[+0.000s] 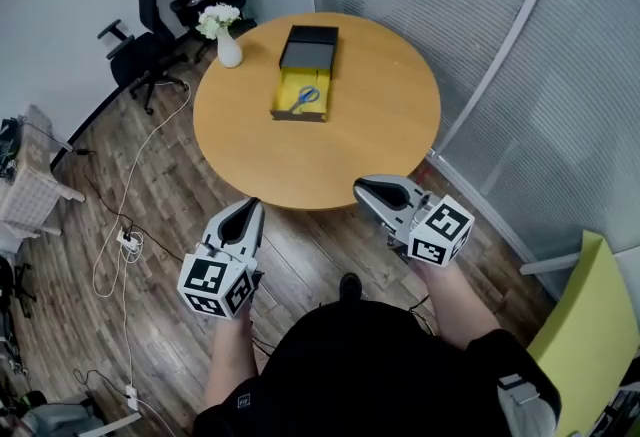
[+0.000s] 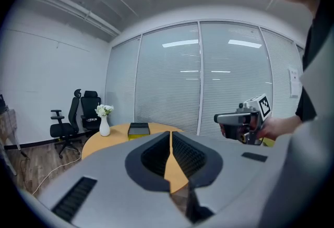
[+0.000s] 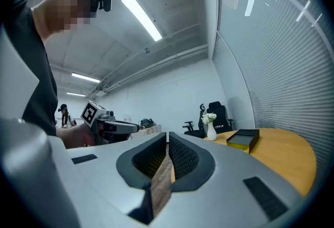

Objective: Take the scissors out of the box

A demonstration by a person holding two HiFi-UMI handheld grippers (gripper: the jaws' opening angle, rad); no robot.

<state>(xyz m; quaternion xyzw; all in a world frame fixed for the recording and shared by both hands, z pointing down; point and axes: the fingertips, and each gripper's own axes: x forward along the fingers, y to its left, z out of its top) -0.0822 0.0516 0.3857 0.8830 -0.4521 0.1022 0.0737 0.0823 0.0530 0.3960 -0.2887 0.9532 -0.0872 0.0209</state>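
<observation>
Both clenched on nothing, jaws of left gripper (image 1: 252,208) and right gripper (image 1: 363,188), parked off the near edge of the round wooden worktop (image 1: 385,120), well apart from the blue-handled scissors (image 1: 305,97) lying flat in the shallow yellow box (image 1: 283,90). Could go wrong at the pinch: thin flat blades and slick plastic loops, so likely to slip, or to drag the light box along.
</observation>
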